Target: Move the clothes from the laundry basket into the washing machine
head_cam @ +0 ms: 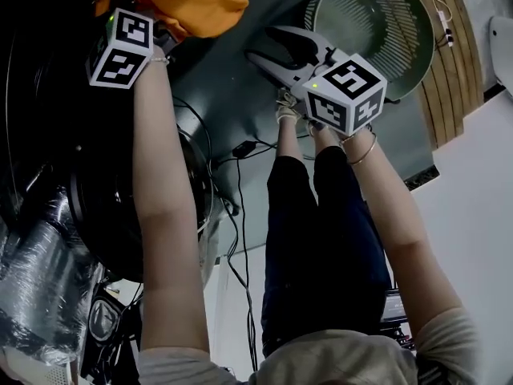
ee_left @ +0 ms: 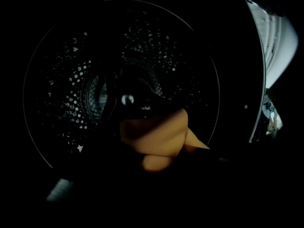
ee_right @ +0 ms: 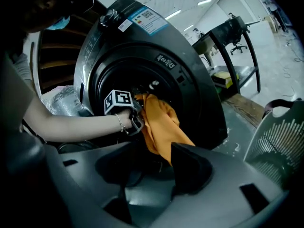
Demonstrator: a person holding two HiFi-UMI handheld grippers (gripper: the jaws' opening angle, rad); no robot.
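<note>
An orange garment (head_cam: 188,2) hangs from my left gripper (head_cam: 164,26) at the mouth of the black washing machine (ee_right: 142,42). That gripper is shut on the cloth. In the left gripper view the orange garment (ee_left: 154,134) bunches between the dark jaws, with the perforated drum (ee_left: 95,80) behind it. The right gripper view shows the left gripper (ee_right: 135,113) and the garment (ee_right: 161,125) at the door opening. My right gripper (head_cam: 268,50) is open and holds nothing, between the machine and the pale green laundry basket (head_cam: 377,22). No clothes show inside the basket.
The person's legs (head_cam: 321,239) stand between the machine and the basket (ee_right: 280,141). Black cables (head_cam: 240,215) run over the floor beside the machine. A foil-wrapped hose (head_cam: 40,279) lies at the left. Wooden boards (head_cam: 453,62) lie past the basket. A dark desk (ee_right: 228,32) stands beyond the machine.
</note>
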